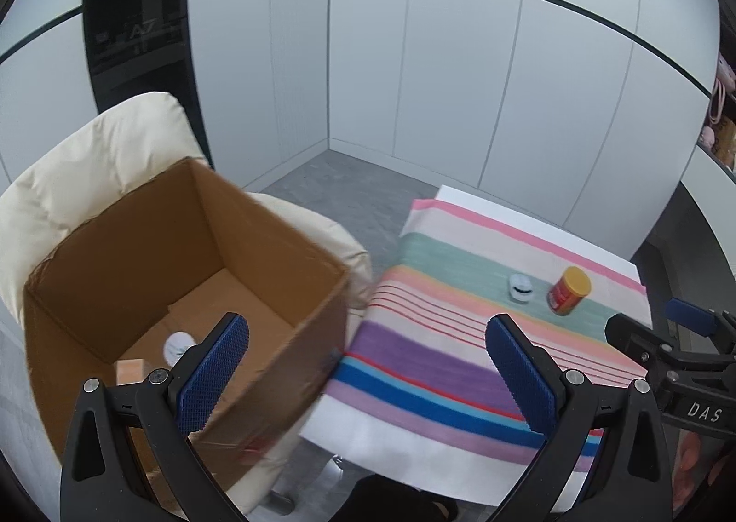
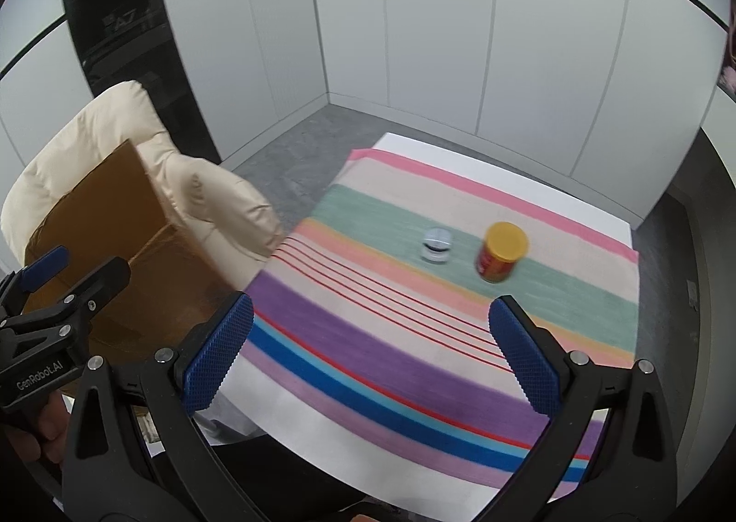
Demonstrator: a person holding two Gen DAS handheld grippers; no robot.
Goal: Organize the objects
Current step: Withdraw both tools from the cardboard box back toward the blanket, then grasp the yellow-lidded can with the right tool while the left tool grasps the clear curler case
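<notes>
A red jar with a yellow lid (image 1: pixel 569 290) (image 2: pixel 501 251) stands on the striped cloth (image 1: pixel 437 365) (image 2: pixel 368 365), next to a small white pot (image 1: pixel 520 286) (image 2: pixel 436 244). An open cardboard box (image 1: pixel 276 246) (image 2: pixel 110 200) sits on a cream chair at the left and holds a white round thing (image 1: pixel 177 345) and a small orange box (image 1: pixel 131 371). My left gripper (image 1: pixel 368 368) is open and empty, over the box's right edge. My right gripper (image 2: pixel 370 356) is open and empty, above the cloth's near part, well short of the jar.
The cream padded chair (image 1: pixel 92 163) (image 2: pixel 202 195) stands left of the white table (image 1: pixel 529 218) (image 2: pixel 506 163). White wall panels close the back. A dark column (image 1: pixel 138 39) stands behind the chair. Grey floor lies between chair and table.
</notes>
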